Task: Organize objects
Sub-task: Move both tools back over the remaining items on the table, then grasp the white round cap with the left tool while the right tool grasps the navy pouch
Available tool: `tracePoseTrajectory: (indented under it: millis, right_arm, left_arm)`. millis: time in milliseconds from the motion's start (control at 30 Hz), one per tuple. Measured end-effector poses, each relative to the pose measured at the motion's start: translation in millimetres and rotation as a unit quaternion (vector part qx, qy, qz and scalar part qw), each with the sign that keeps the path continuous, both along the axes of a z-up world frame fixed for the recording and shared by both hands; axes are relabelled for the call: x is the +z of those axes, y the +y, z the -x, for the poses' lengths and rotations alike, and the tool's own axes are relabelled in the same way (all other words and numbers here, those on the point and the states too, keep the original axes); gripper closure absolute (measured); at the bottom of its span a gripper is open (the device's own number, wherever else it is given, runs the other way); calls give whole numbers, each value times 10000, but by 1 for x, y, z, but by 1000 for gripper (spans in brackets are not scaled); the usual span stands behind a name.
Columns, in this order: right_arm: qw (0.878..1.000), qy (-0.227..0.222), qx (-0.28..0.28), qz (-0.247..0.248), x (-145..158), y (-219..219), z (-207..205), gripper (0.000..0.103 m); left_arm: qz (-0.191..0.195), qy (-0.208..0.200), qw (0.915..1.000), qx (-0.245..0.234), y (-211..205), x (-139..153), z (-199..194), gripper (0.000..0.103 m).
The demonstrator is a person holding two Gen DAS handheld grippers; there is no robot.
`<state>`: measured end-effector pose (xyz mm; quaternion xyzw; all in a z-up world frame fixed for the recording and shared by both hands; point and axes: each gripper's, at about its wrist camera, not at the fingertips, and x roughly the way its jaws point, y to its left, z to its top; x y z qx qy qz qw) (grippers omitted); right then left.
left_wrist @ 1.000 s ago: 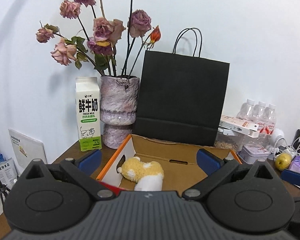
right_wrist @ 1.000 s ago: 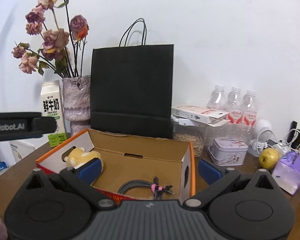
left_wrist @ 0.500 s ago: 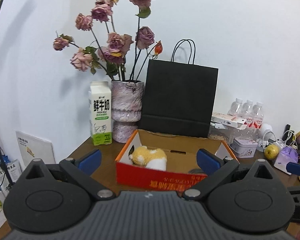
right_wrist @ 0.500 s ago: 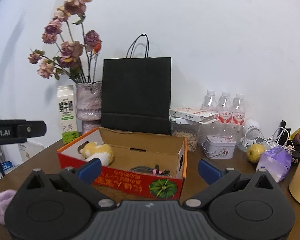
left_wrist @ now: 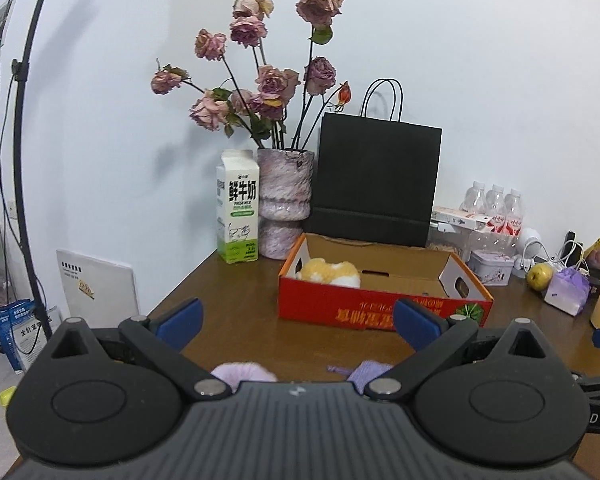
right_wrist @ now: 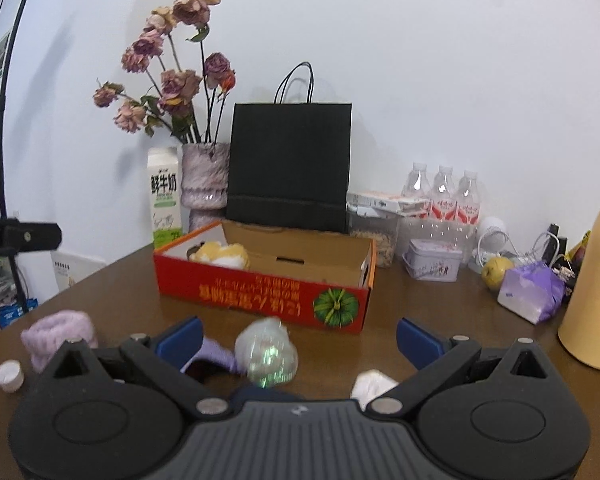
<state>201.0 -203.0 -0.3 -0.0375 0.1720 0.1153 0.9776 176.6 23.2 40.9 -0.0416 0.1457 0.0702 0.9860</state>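
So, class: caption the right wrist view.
Open right hand-held gripper hovers before red cardboard box holding yellow plush toy.

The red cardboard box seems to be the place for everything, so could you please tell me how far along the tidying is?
Done: a yellow plush toy lies in the red box. In hand: nothing; the left gripper and right gripper are both open. Left on the table: purple fuzzy item, clear ball, small white cap.

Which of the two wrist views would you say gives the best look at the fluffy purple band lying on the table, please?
The right wrist view: the fluffy purple band lies in the open at the left, most of it visible. In the left wrist view only its top edge peeks over the gripper body.
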Motion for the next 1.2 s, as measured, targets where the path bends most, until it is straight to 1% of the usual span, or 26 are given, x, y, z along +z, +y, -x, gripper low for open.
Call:
tracePoseTrajectory:
  millis: [200, 467, 600, 733, 900, 1200]
  right_arm:
    - [9997, 223, 38, 124, -16, -1, 25, 0]
    - [9984, 529, 94, 181, -34, -1, 43, 0]
    - [9969, 730, 146, 262, -45, 2, 46, 0]
    - [9942, 1026, 178, 272, -59, 10, 39, 0]
    - [9922, 1188, 196, 314, -65, 23, 25, 0]
    - [9873, 1499, -97, 513, -78, 42, -8, 0]
  left_arm:
    - [-7, 146, 9999, 77, 12, -11, 21, 0]
    - [5, 415, 9989, 210, 35, -28, 38, 0]
    - [130, 623, 9977, 218, 51, -40, 40, 0]
    - [247, 815, 9962, 198, 62, -51, 38, 0]
    - [140, 985, 9948, 208, 72, -61, 40, 0]
    - [112, 1273, 9910, 392, 103, -78, 48, 0]
